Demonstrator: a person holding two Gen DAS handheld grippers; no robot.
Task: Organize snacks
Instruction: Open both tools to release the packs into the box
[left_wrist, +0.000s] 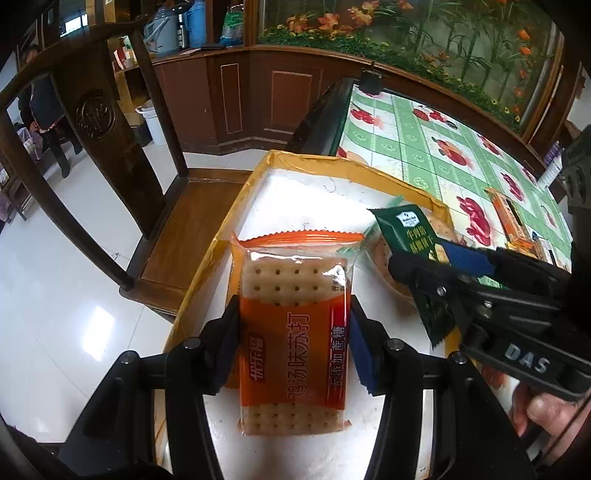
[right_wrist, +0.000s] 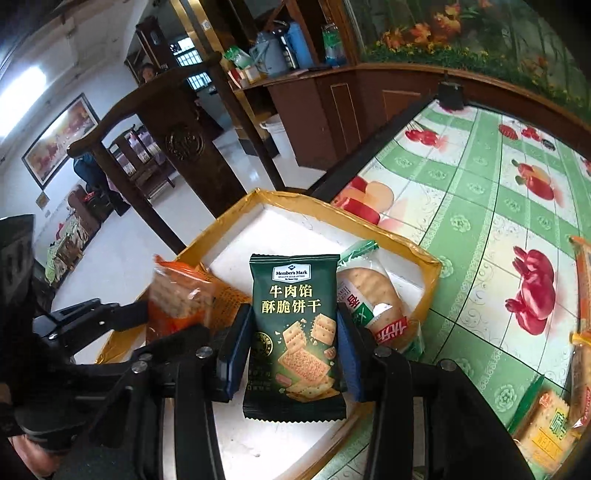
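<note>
L gripper (left_wrist: 293, 343) clamped on an orange soda-cracker pack (left_wrist: 291, 332), blue pads pressing both long sides, pack above the white floor of the yellow-rimmed box (left_wrist: 236, 206). R gripper (right_wrist: 288, 354) clenched on a dark green beef-cracker pack (right_wrist: 295, 332), upright betw. its pads, also over the box. Round-cracker pack w/ green wrapper (right_wrist: 376, 295) lies inside the box near its right edge. Box sits at the left edge of the table w/ green fruit-print cloth (right_wrist: 480, 206); more orange snack packs (right_wrist: 546, 432) on the cloth, well apart from the box.
</note>
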